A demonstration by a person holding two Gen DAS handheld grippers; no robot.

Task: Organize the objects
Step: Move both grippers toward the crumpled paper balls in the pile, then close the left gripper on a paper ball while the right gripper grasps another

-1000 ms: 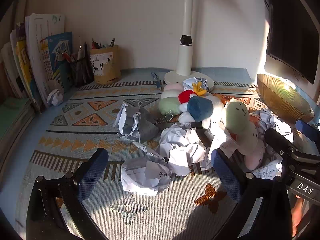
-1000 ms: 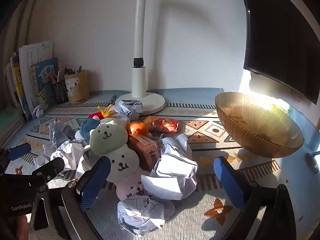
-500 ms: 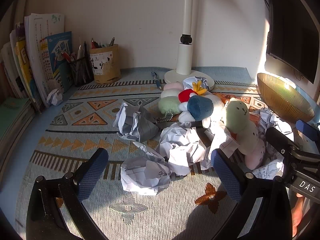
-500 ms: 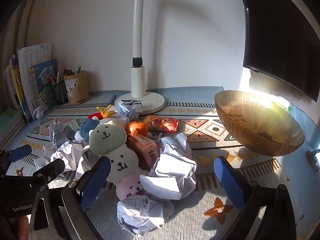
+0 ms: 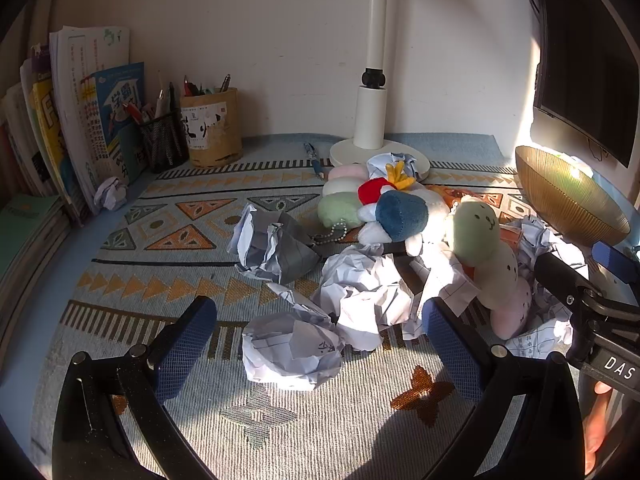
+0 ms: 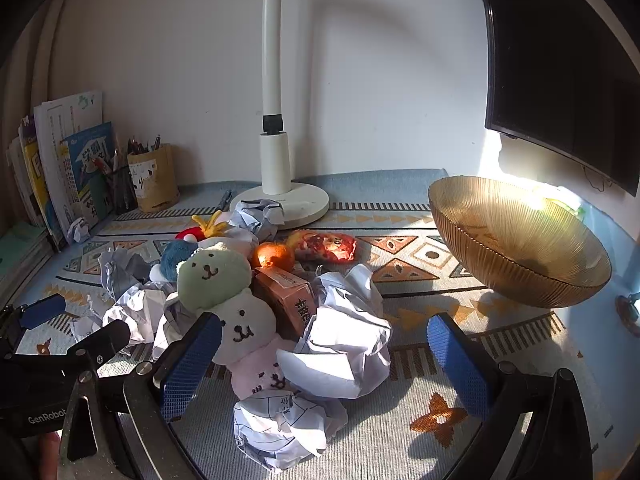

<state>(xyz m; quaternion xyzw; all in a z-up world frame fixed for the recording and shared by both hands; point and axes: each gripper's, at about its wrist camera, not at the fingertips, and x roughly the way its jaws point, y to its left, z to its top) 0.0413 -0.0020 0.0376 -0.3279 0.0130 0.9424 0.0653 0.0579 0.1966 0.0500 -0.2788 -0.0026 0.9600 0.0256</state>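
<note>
A pile of clutter lies on a patterned mat (image 5: 168,236). In the left wrist view my left gripper (image 5: 316,352) is open and empty, its blue pads on either side of a crumpled paper ball (image 5: 290,350). More paper balls (image 5: 366,292) and plush toys (image 5: 400,212) lie beyond. In the right wrist view my right gripper (image 6: 324,360) is open and empty around a crumpled paper ball (image 6: 344,344), with a stacked bear plush (image 6: 224,300), an orange carton (image 6: 286,296), a tangerine (image 6: 274,256) and a red snack packet (image 6: 326,246) behind it.
A ribbed amber bowl (image 6: 516,240) stands at the right. A white lamp base (image 6: 280,202) stands at the back. Pen holders (image 5: 210,128) and upright books (image 5: 76,120) line the back left. A dark monitor (image 6: 568,60) hangs at the upper right.
</note>
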